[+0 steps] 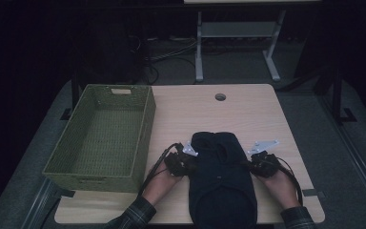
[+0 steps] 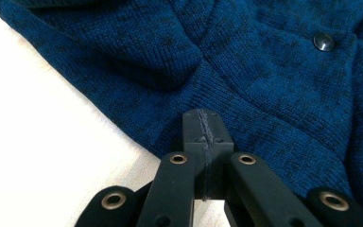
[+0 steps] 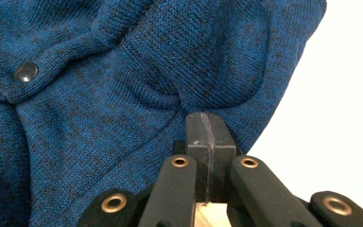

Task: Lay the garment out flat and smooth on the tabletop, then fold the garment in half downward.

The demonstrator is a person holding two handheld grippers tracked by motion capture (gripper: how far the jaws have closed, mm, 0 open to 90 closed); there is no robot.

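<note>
The left gripper (image 2: 203,137) is seen in its own view with both black jaws pressed flat together, nothing caught between them, the closed tip resting at the near hem of a dark blue knitted garment with snap buttons (image 2: 246,71). The right gripper (image 3: 208,142) is found in the same condition: jaws fully closed on themselves, tip set against the opposite edge of the knit, bare table showing just beside it. In the high view the garment (image 1: 221,181) is observed lying flat on the light wooden table (image 1: 248,109), between the two grippers (image 1: 183,162) (image 1: 259,160), its lower part reaching toward the table's near edge. A round dark snap button (image 2: 323,41) is noted beyond the left tip, and another (image 3: 26,72) beyond and to the side of the right tip. The fabric is judged soft, light and limp; it is expected to sag and fold when lifted, and to stretch rather than slip. Hold is best taken on the doubled edges directly ahead of each tip, where the ribbed seam gives thickness, and the jaws would first need to be opened. Farther off, to the left of the left gripper, a green woven rectangular basket (image 1: 143,138) stands empty on the table.
</note>
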